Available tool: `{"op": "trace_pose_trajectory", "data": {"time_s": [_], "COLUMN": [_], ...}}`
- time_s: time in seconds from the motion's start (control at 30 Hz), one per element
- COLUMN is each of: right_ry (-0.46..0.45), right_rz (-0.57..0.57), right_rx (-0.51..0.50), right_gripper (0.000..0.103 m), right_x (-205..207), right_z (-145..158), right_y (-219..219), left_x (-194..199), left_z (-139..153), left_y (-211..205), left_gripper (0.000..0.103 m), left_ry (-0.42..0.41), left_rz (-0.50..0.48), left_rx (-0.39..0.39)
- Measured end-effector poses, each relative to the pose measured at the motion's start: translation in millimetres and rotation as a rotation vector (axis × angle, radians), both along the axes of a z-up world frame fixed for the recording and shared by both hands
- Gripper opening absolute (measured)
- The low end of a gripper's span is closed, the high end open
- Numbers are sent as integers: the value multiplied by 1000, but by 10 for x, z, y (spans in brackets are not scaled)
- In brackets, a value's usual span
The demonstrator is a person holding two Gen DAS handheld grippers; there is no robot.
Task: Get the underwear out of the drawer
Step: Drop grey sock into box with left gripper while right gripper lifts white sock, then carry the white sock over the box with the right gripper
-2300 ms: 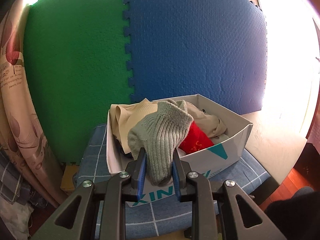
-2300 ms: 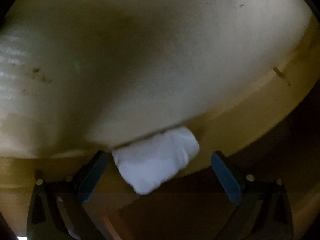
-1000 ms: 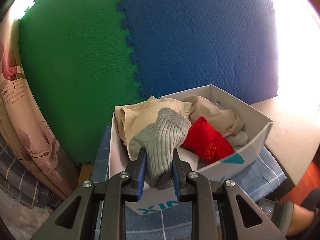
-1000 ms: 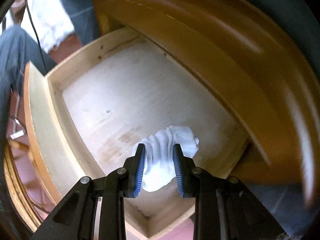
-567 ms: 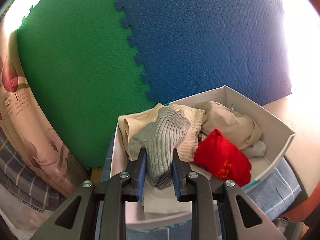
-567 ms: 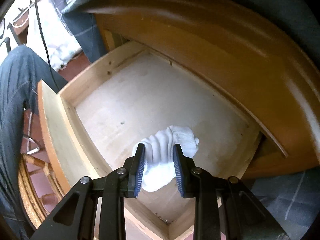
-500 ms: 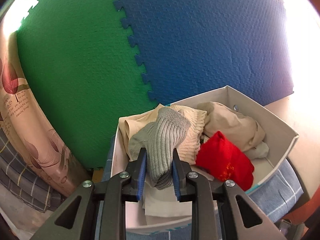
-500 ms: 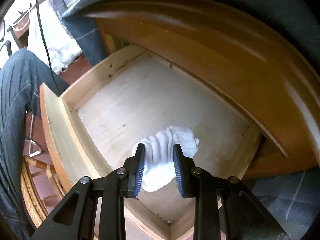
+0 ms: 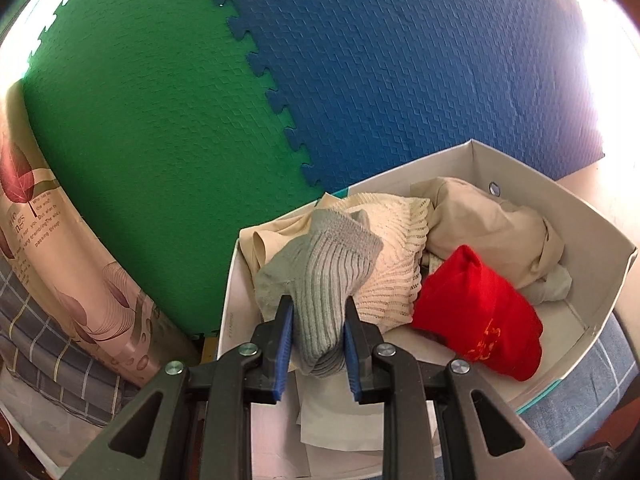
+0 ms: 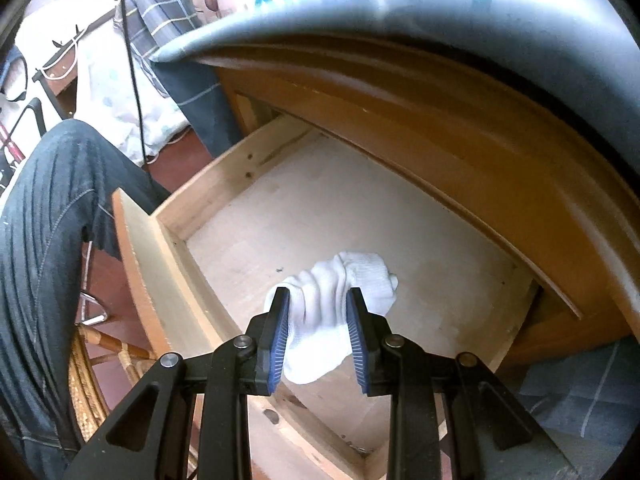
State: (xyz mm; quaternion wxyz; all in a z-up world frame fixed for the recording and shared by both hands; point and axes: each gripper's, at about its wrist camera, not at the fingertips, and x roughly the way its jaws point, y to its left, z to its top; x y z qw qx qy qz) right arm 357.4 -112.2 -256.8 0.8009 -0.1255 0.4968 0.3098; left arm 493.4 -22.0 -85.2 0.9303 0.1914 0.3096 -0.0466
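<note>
My left gripper (image 9: 317,344) is shut on a grey ribbed sock (image 9: 320,280) and holds it above the near left part of a white cardboard box (image 9: 580,216). In the box lie cream knitted underwear (image 9: 394,264), a beige garment (image 9: 492,228) and a red piece (image 9: 476,312). In the right wrist view my right gripper (image 10: 318,340) is shut on a white sock (image 10: 340,300) and holds it over the open wooden drawer (image 10: 328,204), whose bare floor shows nothing else.
Green (image 9: 140,100) and blue (image 9: 420,60) foam mats stand behind the box. A patterned curtain (image 9: 52,248) hangs at the left. The box rests on a blue checked cloth (image 9: 580,400). A person's leg in jeans (image 10: 44,220) is left of the drawer, above a wicker chair (image 10: 88,376).
The left gripper has moved in over the box with the grey sock, so the box now lies lower and to the right. The right gripper has lifted the white sock away from the drawer.
</note>
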Motion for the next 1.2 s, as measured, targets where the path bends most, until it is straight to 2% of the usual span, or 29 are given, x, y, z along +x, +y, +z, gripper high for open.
{"op": "trace_pose_trajectory", "data": {"time_s": [0.2,0.37,0.43,0.5,0.6,0.63,0.7,0.77,0.97,1.17,1.2], "right_ry": [-32,-76,-89,-99,-122,-134,-161,-183,-233,-250,-247], "right_rz": [-5,-51,-88,-119,-147,-154,-157,-165,-203,-241,-250], "right_rx": [59,192,245,316,378,386,390,392,382,334,329], "right_gripper": [26,26,26,26,26,26,26,26,26,26,26], "right_x": [-81,-219,-270,-340,-449,-484,-541,-585,-746,-809,-805], "right_z": [200,540,666,822,1060,1155,1320,1477,1845,1890,1823], "right_y": [-90,-322,-435,-572,-715,-748,-783,-817,-955,-920,-908], "left_x": [56,119,146,143,52,29,-39,-97,-319,-602,-695], "left_z": [-103,-121,-135,-149,-130,-129,-115,-86,1,-94,-136], "left_y": [3,79,133,181,264,267,310,362,598,1006,1093], "left_gripper": [23,23,24,32,45,47,63,68,71,72,72], "left_ry": [33,73,98,100,53,42,13,-15,-87,-122,-136], "left_rz": [0,0,-3,2,-1,-3,-10,-6,-18,29,39], "left_rx": [3,-58,-113,-144,-180,-183,-211,-234,-313,-410,-429]}}
